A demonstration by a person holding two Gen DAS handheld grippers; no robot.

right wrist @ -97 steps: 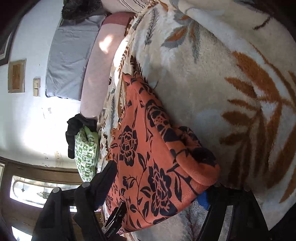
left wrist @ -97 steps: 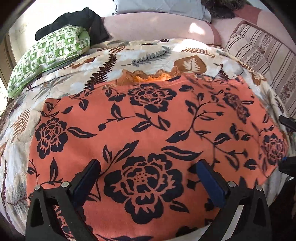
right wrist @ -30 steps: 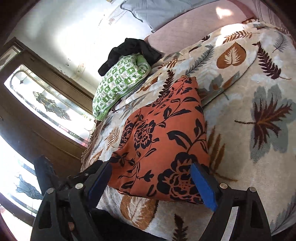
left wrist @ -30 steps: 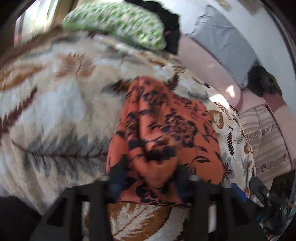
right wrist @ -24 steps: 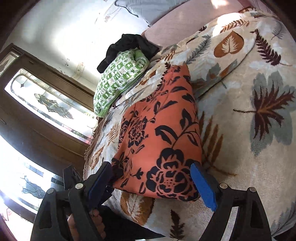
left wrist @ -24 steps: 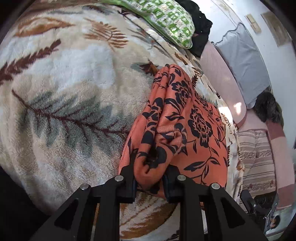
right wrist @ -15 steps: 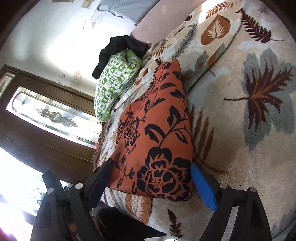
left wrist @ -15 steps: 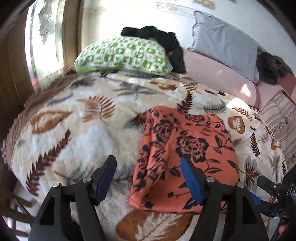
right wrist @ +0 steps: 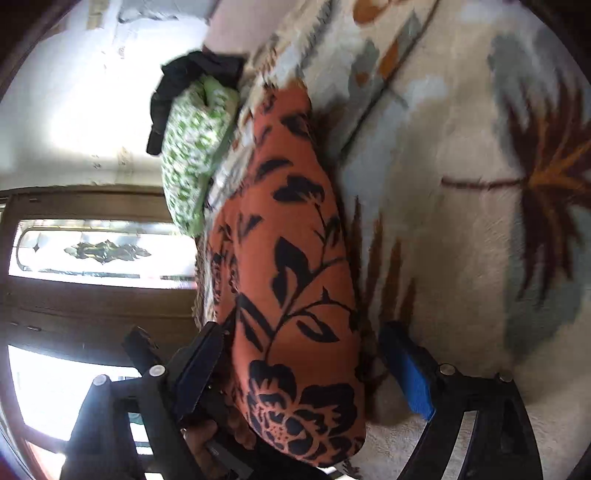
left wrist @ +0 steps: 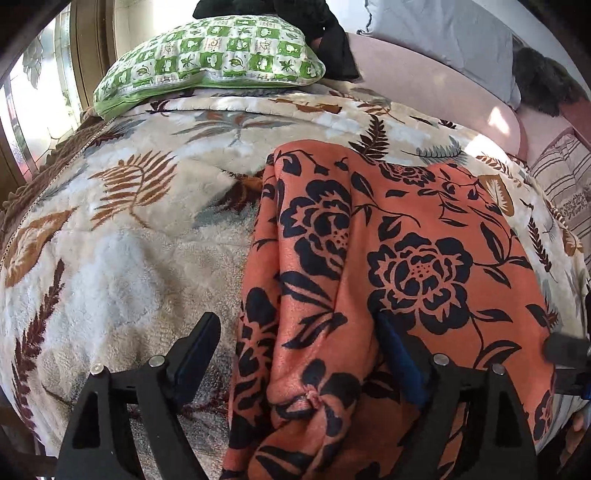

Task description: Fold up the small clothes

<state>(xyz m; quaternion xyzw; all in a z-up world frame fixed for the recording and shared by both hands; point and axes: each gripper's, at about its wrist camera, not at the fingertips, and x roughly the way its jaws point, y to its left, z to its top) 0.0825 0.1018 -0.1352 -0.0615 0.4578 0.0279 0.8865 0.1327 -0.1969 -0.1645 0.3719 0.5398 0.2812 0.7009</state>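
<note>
Left wrist view, left to right. Window frame (left wrist: 44,92) down the far left edge, bright. Leaf-print blanket (left wrist: 122,236) fills the left half and wraps round the whole bed. Green-and-white checked pillow (left wrist: 214,62) upper left to centre, with a black garment (left wrist: 325,33) piled at its top right end. Left gripper (left wrist: 299,350) at the bottom: jaws apart and opening, left finger over bare blanket, right finger over the cloth, pads not pressing on anything. Between them runs the bunched left edge of the orange floral cloth (left wrist: 413,266), folded, lying flat on the blanket from centre to right and spilling off the bottom edge. Pink bolster (left wrist: 424,85) and grey pillow (left wrist: 443,33) across the upper right, dark furry item (left wrist: 543,88) further right, striped cushion (left wrist: 565,181) at the right edge. Tip of the other gripper pokes in at lower right.

Right wrist view, blurred, scene rolled sideways. Glass door panel (right wrist: 103,251) in dark wood on the left. Same pillow (right wrist: 192,147) and black garment (right wrist: 184,81) upper left of centre. Orange floral cloth (right wrist: 288,266) runs as a long band from upper centre to bottom centre. Right gripper (right wrist: 299,354) straddles its near end: jaws wide but closing, cloth between them, a visible gap at the right pad, left pad contact unclear. A hand (right wrist: 218,439) shows at lower left, under the cloth edge. Blanket (right wrist: 480,221) fills the right half.
</note>
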